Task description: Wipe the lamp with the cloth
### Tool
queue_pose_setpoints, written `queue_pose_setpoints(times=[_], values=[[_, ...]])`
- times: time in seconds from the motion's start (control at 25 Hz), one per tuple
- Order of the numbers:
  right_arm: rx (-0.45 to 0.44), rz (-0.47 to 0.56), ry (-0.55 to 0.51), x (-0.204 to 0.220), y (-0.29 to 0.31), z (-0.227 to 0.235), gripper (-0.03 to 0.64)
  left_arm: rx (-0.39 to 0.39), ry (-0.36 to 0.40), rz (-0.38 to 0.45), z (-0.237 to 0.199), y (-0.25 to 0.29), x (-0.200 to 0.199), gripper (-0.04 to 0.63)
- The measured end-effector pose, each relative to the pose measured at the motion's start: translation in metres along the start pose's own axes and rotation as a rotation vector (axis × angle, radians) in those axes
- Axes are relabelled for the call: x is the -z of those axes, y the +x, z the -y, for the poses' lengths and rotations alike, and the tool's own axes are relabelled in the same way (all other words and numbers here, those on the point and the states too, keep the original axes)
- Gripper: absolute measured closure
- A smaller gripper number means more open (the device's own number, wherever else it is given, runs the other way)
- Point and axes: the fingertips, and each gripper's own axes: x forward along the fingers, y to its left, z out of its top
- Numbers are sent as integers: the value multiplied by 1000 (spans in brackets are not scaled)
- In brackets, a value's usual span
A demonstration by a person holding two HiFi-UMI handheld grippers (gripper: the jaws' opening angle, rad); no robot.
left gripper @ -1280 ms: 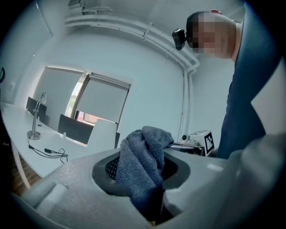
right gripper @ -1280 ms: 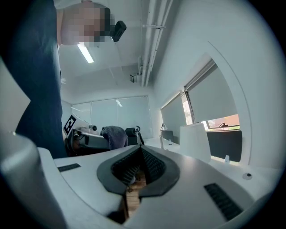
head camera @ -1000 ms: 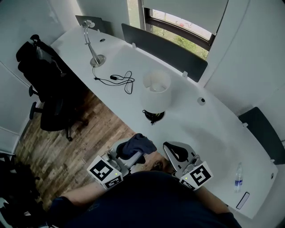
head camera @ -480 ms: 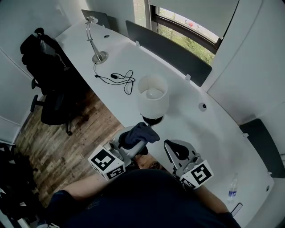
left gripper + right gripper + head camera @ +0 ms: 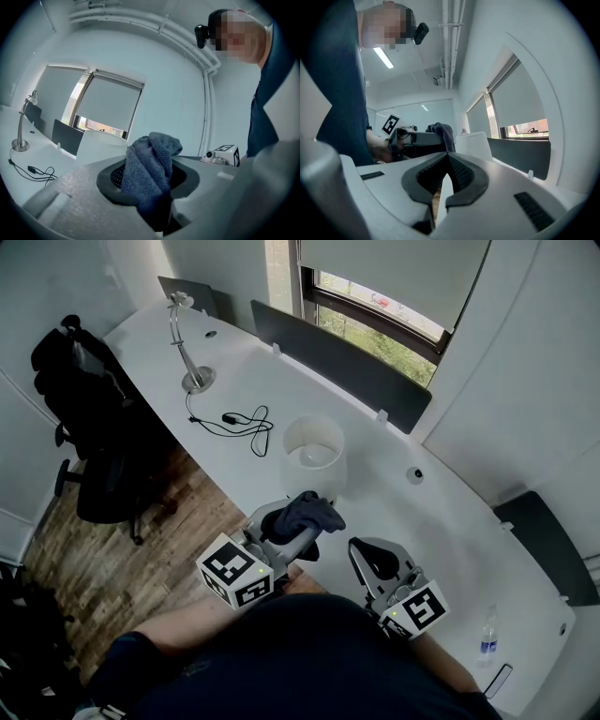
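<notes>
A white shaded table lamp (image 5: 314, 452) stands on the curved white desk (image 5: 450, 521) near its front edge. My left gripper (image 5: 298, 524) is shut on a dark blue cloth (image 5: 309, 513), held just in front of the lamp's base, which it hides. In the left gripper view the cloth (image 5: 151, 165) bunches up between the jaws, with the lamp shade (image 5: 103, 145) close behind. My right gripper (image 5: 377, 561) is shut with nothing in it, to the right of the lamp. Its own view shows the left gripper (image 5: 423, 138), the cloth (image 5: 443, 133) and the shade (image 5: 473, 145).
A silver desk lamp (image 5: 185, 343) and a coiled black cable (image 5: 234, 426) sit at the desk's left end. Dark divider panels (image 5: 342, 365) line the far edge. A water bottle (image 5: 487, 639) stands at the right. A black office chair (image 5: 89, 418) is on the wood floor.
My left gripper with the cloth has moved forward and up toward the lamp's base. The head view has shifted, bringing the lamp closer. The right gripper has stayed in place.
</notes>
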Motion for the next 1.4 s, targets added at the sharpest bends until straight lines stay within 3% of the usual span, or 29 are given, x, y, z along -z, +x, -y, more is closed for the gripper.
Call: queue_pose_setpoints(times=[0.6,1.4], values=[[40,-15,20,2,15,12,606,22,-104,-30,-34,25,-4,463],[53,-62,48,17,20,15,606,7,-207,-174,-52,25,83,462]])
